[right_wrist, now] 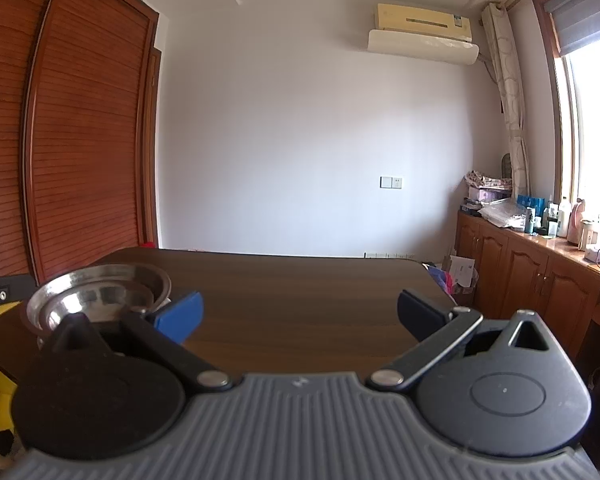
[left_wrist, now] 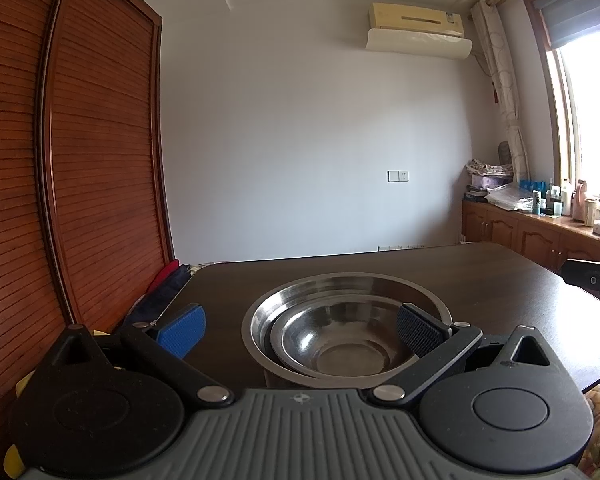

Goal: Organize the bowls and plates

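Dark wooden surface (right_wrist: 300, 300) spreads beneath both grippers. Left gripper (left_wrist: 300, 326) is spread wide, its right finger inside the smaller shiny steel bowl (left_wrist: 342, 344), which is nested in the larger steel bowl (left_wrist: 340, 284) directly ahead. Right gripper (right_wrist: 300, 312) is spread over bare wood, the nested bowls off to its left.

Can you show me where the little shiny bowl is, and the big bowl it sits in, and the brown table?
small bowl (left_wrist: 352, 354): left wrist view, on its inside bottom.
big bowl (left_wrist: 300, 294): left wrist view, on its far inner wall.
table (right_wrist: 300, 292): right wrist view, on its bare top.
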A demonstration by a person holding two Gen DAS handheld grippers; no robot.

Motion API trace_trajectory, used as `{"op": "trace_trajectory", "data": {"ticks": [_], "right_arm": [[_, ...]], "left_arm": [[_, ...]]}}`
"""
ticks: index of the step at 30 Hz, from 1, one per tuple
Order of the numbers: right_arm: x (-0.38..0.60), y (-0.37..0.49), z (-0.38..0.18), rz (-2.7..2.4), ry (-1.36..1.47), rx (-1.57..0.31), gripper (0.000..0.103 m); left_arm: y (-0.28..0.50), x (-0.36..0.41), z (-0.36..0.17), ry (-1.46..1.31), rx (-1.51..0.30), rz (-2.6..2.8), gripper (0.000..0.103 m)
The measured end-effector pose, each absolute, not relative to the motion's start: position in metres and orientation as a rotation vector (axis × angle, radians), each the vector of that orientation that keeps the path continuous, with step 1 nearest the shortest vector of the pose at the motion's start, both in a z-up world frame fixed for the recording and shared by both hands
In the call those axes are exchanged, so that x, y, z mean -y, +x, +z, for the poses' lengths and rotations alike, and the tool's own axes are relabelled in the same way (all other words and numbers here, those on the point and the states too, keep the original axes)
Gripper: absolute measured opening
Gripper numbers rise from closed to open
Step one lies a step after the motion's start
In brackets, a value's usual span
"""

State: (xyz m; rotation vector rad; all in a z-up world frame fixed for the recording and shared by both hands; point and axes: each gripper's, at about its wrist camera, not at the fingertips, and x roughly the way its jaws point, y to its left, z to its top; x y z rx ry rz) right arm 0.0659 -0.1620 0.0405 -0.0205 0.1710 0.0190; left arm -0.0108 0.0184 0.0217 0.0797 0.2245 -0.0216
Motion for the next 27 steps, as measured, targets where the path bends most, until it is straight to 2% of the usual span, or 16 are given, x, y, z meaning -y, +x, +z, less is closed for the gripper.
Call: {"op": "trace_trajectory", "data": {"ticks": [27], "right_arm": [[0.1649,0.0690,0.0364,0.020,-0.009,-0.189,0.103]], "left_arm": [[-0.0100,-0.0164,0.0204,0.080,-0.231,-0.030,0.103]]}}
